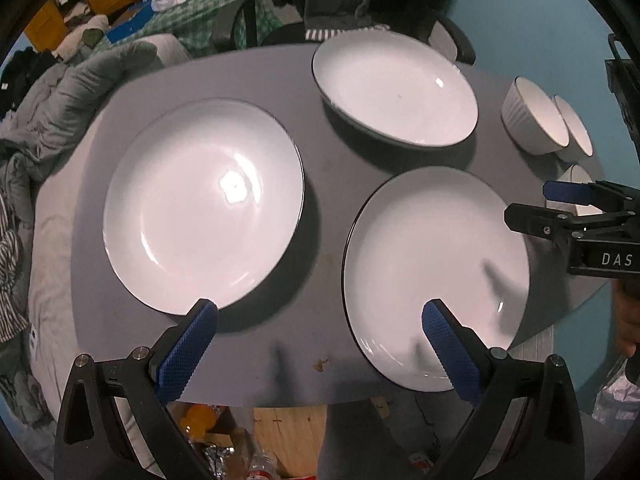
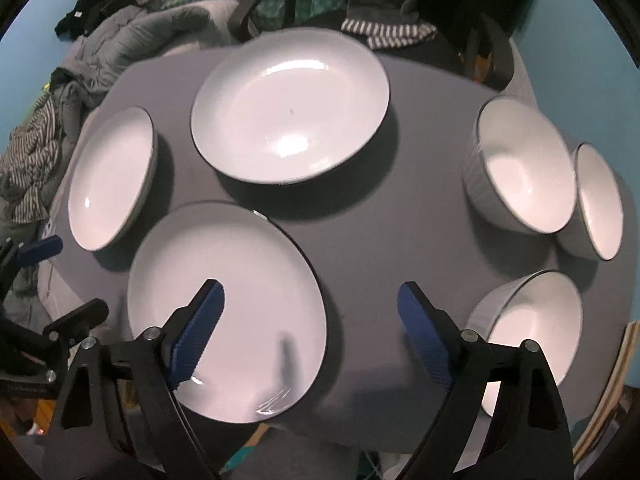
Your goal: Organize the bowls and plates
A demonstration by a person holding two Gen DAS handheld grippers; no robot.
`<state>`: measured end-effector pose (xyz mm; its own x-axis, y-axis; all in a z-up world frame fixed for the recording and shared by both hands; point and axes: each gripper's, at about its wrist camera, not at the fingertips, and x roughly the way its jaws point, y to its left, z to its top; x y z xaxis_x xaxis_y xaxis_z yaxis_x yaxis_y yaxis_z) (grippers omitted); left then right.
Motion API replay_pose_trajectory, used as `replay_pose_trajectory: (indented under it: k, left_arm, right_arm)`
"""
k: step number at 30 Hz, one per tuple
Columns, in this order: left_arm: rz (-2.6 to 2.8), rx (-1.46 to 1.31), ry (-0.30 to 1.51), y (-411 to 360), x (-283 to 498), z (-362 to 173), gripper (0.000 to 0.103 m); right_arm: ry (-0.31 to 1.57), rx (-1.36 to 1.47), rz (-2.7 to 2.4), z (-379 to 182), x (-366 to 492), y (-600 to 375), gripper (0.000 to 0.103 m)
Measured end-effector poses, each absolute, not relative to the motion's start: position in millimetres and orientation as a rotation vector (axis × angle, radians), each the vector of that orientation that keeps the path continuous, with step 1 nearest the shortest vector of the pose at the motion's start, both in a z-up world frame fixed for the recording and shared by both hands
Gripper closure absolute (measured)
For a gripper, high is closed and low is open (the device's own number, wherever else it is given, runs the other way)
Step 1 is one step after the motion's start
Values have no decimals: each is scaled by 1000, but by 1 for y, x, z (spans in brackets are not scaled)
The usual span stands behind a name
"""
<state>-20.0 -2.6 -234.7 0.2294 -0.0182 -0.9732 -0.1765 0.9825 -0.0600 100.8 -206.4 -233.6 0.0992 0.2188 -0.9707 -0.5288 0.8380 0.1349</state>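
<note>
- Three white plates and three ribbed bowls sit on the grey table [image 2: 360, 240].
- Left gripper [image 1: 320, 344]: jaws wide apart, holding nothing; the left plate [image 1: 204, 204] lies at its 11 o'clock, the near plate [image 1: 436, 276] at 1 o'clock, the far plate [image 1: 396, 88] at 12.
- Right gripper [image 2: 310, 328]: jaws spread, empty; its left finger overlaps the near plate [image 2: 228, 300], contact unclear through blur.
- Near bowl [image 2: 532, 332] lies at its 3 o'clock; the other two bowls [image 2: 524, 164] at 1.
</note>
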Motion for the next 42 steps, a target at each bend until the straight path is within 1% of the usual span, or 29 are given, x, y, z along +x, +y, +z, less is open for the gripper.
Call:
replay_pose_trajectory:
  k: [9,10,12,13,14,18,19,22,24,26,28,31,33,34,35,42]
  left_arm:
    - [111,-232,1368,4,-16,-258,0]
    - [115,-240,1369,4,-15,-260,1]
    - [120,-253,1377,5,-15,-264,7]
    - [120,-261,1385,5,-14,-265,11]
    - [123,-267,1391,6,-13,-266,12]
    - [128,-304,1402,8,-14,-272,14]
    - [128,-314,1403,9,-14,-274,16]
    - [130,-351,1412,13,-9,-279,21]
    - [144,-357,1415,15,-9,-281,23]
    - [152,-363,1419,17,-8,-283,30]
    - [151,-375,1430,19,-2,-286,35]
    - [148,-400,1440,23,-2,-291,44]
    - [142,-421,1454,25,-1,-295,47]
    - [136,-433,1461,27,-2,-299,54]
    - [131,-440,1469,28,-3,-302,58]
    - [85,-465,1499,29,-3,-317,69]
  right_arm:
    - [1428,-265,598,-255,103,-210,22]
    - [1431,-268,603,-257,102,-211,23]
    - [1438,-278,615,-260,100,-212,25]
    - [1440,-282,617,-261,100,-210,27]
    - [1442,-284,620,-263,99,-211,28]
    - [1460,-285,630,-269,98,-217,44]
    - [1465,-285,631,-270,98,-218,49]
    - [1484,-276,641,-272,99,-224,60]
    - [1491,-270,650,-273,100,-226,64]
    - [1494,-266,657,-273,100,-229,66]
    - [1494,-257,667,-273,100,-232,71]
    - [1501,-260,674,-272,106,-244,71]
    - [1495,-264,676,-271,107,-247,71]
    - [1494,-268,675,-271,108,-247,71]
    - [1493,-272,673,-270,108,-249,71]
    - [1511,-241,665,-270,111,-250,70]
